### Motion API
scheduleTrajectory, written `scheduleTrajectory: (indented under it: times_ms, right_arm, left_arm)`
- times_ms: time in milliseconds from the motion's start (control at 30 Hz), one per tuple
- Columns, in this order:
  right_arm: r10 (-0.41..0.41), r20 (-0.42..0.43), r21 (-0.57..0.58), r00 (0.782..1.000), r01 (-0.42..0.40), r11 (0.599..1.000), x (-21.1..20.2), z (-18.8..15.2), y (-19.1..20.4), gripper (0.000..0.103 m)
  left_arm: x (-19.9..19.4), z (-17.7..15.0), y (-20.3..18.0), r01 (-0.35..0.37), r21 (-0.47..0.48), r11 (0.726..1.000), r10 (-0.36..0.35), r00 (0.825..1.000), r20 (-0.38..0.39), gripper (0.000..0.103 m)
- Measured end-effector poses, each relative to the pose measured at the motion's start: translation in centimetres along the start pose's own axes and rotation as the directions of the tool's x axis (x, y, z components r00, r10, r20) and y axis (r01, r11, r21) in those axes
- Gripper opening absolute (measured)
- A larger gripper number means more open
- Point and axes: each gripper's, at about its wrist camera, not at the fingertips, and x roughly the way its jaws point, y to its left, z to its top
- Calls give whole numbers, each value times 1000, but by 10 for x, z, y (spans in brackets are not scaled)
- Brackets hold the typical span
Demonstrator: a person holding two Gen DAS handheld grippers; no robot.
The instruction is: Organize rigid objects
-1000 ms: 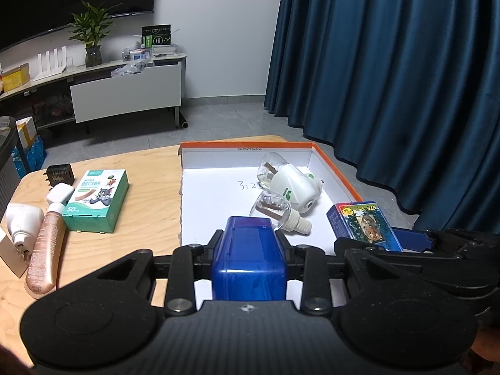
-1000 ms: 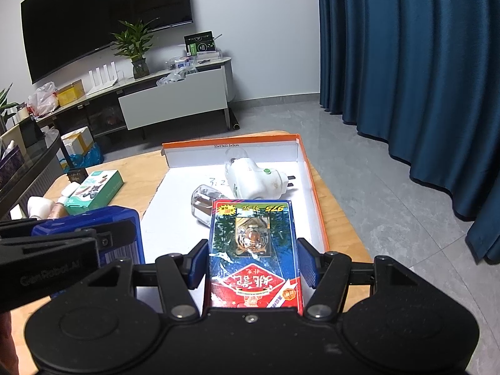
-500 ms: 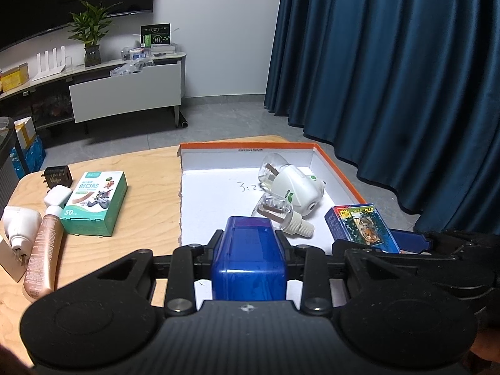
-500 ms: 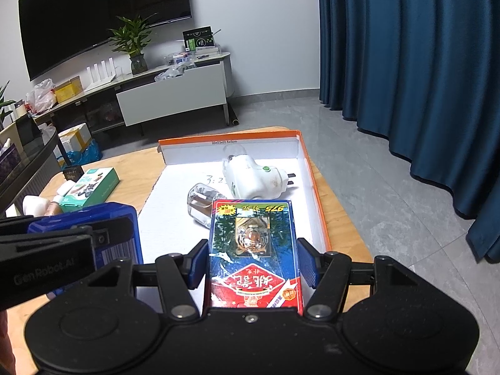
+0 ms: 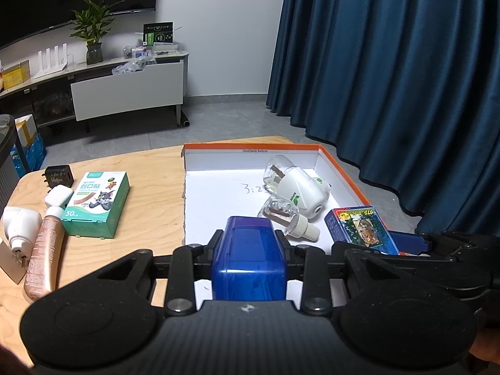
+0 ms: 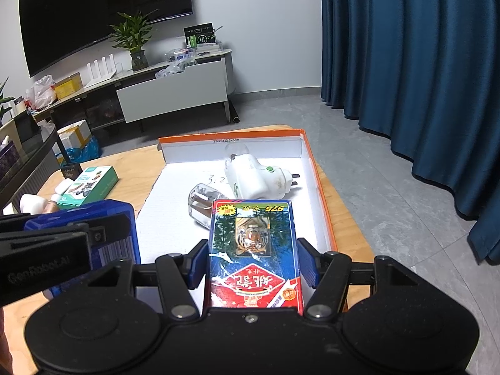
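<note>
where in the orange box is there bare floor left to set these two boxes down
In the orange box, bare white floor runs along the left wall, from the far wall toward the near end, left of the white plug-in device and clear bottle. Its right half is crowded. The wooden table between box and green carton is free too.

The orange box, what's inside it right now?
Inside the orange box lie a white plug-in diffuser and a clear refill bottle. The held card pack hides the floor nearest the camera.
</note>
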Motion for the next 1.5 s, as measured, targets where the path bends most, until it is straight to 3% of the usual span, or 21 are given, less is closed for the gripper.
scheduleTrajectory:
  times_ms: [667, 1067, 1233, 1267, 1300, 1400, 1500]
  right_arm:
    - [-26, -19, 1, 999, 26, 1000, 15, 5, 1, 72]
    - [-74, 82, 44, 994, 71, 997, -7, 11, -18, 78]
    - [-86, 95, 54, 992, 81, 995, -13, 11, -21, 78]
    - [-86, 96, 50, 992, 81, 995, -15, 11, -21, 79]
    - [-86, 96, 43, 992, 82, 996, -16, 11, -20, 80]
    - [-89, 104, 38, 991, 86, 996, -21, 13, -20, 80]
    - [-79, 110, 41, 991, 74, 996, -25, 13, -18, 81]
  left_arm:
    - [9, 4, 5, 1, -11, 1000, -1, 1000, -9, 34]
    - [19, 5, -4, 23, 2, 1000, -23, 1000, -16, 34]
    - [28, 4, -10, 70, 0, 998, -70, 997, -21, 34]
    - [29, 4, -11, 79, -3, 997, -79, 997, -25, 35]
    - [28, 3, -12, 83, -5, 997, -83, 996, -25, 45]
    - [23, 3, -9, 68, -7, 998, -68, 998, -11, 61]
    - [16, 4, -2, 50, -14, 999, -50, 999, -3, 63]
